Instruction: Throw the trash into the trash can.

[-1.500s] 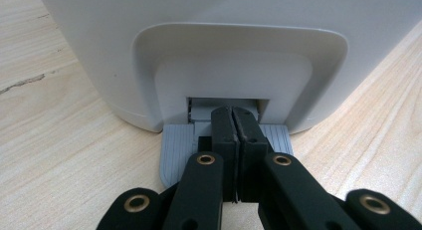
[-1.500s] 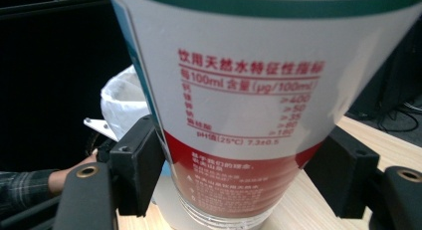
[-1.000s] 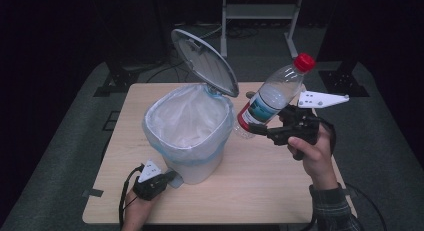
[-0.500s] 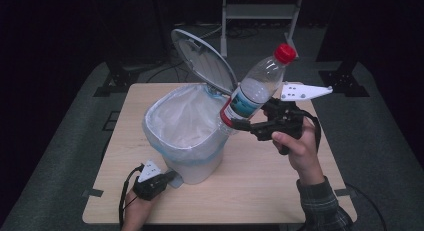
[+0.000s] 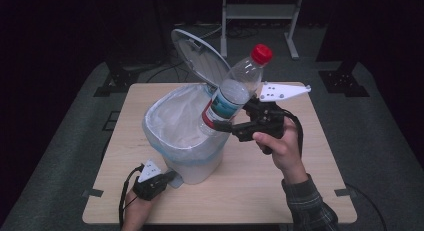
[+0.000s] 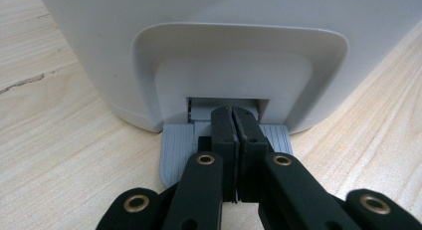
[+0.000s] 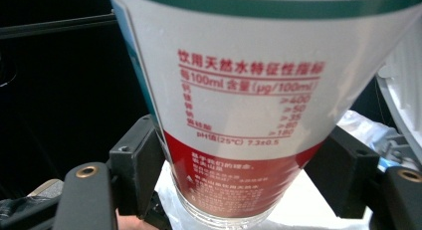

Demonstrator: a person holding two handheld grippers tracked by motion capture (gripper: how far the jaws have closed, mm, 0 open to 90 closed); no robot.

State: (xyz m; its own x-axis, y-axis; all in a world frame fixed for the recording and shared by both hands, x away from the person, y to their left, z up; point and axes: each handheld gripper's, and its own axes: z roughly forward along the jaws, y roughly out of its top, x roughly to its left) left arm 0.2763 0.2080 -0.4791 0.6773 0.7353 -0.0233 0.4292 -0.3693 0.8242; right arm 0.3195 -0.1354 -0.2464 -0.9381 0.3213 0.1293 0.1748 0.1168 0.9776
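Pressing the pedal with your left gripper, jaws shut together, keeps the lid up; your right gripper clamps the bottle at the bin's three o'clock rim; next, move it over the opening and release.

Clear glossy plastic bottle, matt wooden table

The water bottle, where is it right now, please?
In the high view, the water bottle is tilted in the right gripper, over the bin's right rim.

Red-capped bottle tilted above lidded bin
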